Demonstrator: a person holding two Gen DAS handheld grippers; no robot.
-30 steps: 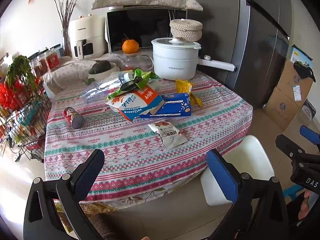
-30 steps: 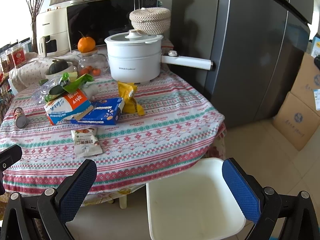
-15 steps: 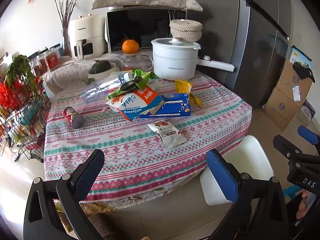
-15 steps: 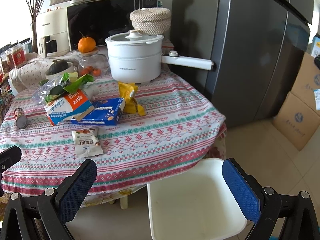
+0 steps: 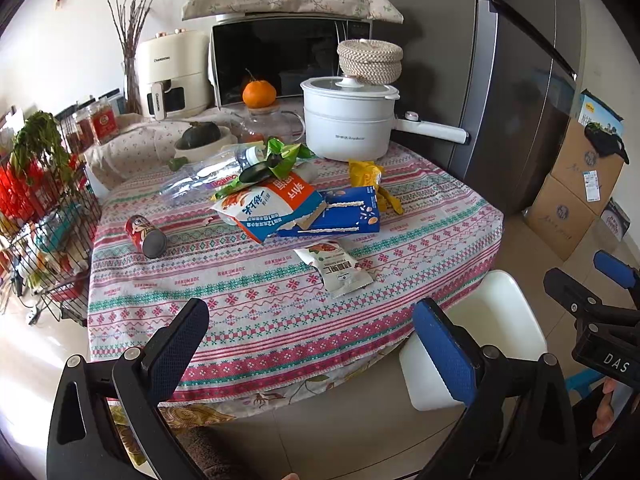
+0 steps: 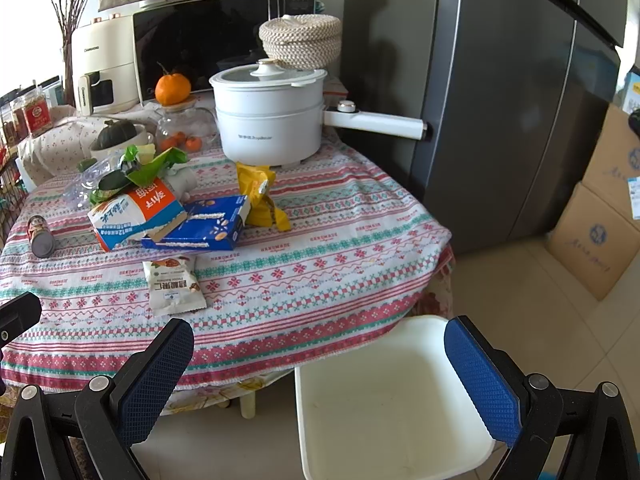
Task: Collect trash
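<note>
Patterned red, green and white cloth covers the round table, which stands against a tall grey refrigerator, with a black microwave oven behind it. At the back of the table sits a white electric pot with a long handle, a woven lidded basket showing behind it.

Trash lies scattered mid-table: a small white snack packet with dark print nearest the front edge, a flattened blue cardboard box behind it, a white, blue and orange food bag overlapping the box's left side, a crumpled yellow wrapper just right of the box, green wrapper scraps and a crushed clear plastic bottle further back. A small red can lies on its side near the left edge, well apart from the pile.

On the floor beside the table's front right edge sits an empty white rectangular bin.

Both tools hover short of the table, holding nothing: the left gripper has its jaws spread wide, and the right gripper is likewise spread, its blue pads framing the bin.
</note>
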